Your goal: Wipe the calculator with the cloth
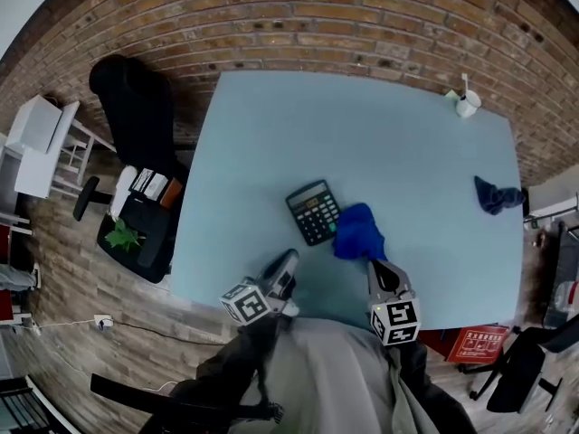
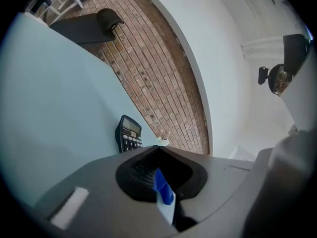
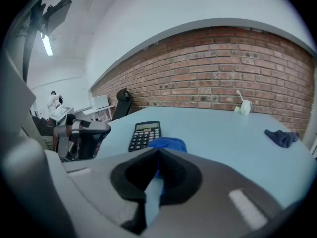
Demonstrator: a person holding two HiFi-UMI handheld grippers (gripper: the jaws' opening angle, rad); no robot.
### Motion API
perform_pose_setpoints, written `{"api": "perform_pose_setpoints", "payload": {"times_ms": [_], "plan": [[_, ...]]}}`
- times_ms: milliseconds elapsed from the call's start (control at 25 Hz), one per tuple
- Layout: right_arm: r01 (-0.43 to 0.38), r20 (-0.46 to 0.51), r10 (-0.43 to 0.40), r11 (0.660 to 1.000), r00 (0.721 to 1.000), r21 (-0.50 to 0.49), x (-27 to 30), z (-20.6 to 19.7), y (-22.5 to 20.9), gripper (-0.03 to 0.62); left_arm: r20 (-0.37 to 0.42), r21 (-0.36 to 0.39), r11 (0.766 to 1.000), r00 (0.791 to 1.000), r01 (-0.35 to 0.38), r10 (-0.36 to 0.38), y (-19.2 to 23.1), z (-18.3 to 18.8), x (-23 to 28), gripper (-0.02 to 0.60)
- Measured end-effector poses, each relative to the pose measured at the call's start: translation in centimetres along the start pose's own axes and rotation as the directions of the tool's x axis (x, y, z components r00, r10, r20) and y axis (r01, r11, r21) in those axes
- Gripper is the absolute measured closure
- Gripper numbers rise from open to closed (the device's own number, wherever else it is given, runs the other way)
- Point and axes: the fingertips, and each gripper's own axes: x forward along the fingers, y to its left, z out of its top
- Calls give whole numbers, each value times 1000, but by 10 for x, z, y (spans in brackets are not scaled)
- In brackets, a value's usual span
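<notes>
R claw (image 1: 373, 266): clenched on near tail of cloth (image 1: 355, 231), bulk bunched just ahead of tips on desk (image 1: 362, 125). L claw (image 1: 291, 260): clenched too, nothing in it, off to R claw's left, near desk's front edge. Calc (image 1: 313, 212): just ahead-left of R claw, ahead-right of L claw, cloth at its right edge, touching or v. nearly.

Step, prob.: cloth in grip and alongside, wipe itself not yet on. Next: sweep cloth leftward across keys w/ light downward press; maybe pin calc w/ L claw vs. sliding.

Calc: black, flat, face up, skewed to desk edge, pale display at far end, rows of grey keys nearer; no dirt visible at this res.
</notes>
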Motion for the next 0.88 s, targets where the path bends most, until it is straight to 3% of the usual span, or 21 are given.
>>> {"api": "perform_pose_setpoints", "payload": {"times_ms": [120, 200, 280, 360, 520, 600, 760, 840, 880], "plan": [[44, 29, -43, 999, 999, -14, 10, 10, -20, 573, 3, 11, 1000, 1000, -17, 17, 10, 8, 5, 546], [48, -4, -48, 998, 999, -36, 22, 8, -29, 517, -2, 27, 999, 999, -42, 42, 18, 15, 11, 511], [43, -48, -46, 998, 998, -49, 35, 3, -35, 435, -15, 72, 994, 996, -83, 84, 29, 24, 19, 432], [33, -81, -37, 998, 996, -54, 45, -1, -37, 397, -28, 148, 980, 990, -130, 135, 43, 37, 31, 330], [26, -120, -36, 996, 992, -84, 59, -4, -37, 396, -45, 312, 937, 983, -154, 177, 65, 66, 66, 251], [26, -144, -41, 995, 989, -99, 66, -7, -39, 382, -75, 375, 918, 982, -133, 173, 71, 76, 86, 221], [7, -191, -28, 994, 981, -108, 78, -9, -38, 373, -164, 455, 888, 975, -60, 150, 72, 75, 118, 221], [-3, -215, -25, 991, 976, -131, 86, -11, -37, 373, -203, 525, 850, 964, -40, 171, 73, 68, 131, 223], [-7, -226, -26, 990, 974, -140, 90, -12, -37, 373, -228, 573, 819, 955, -24, 188, 73, 63, 137, 247]]}}
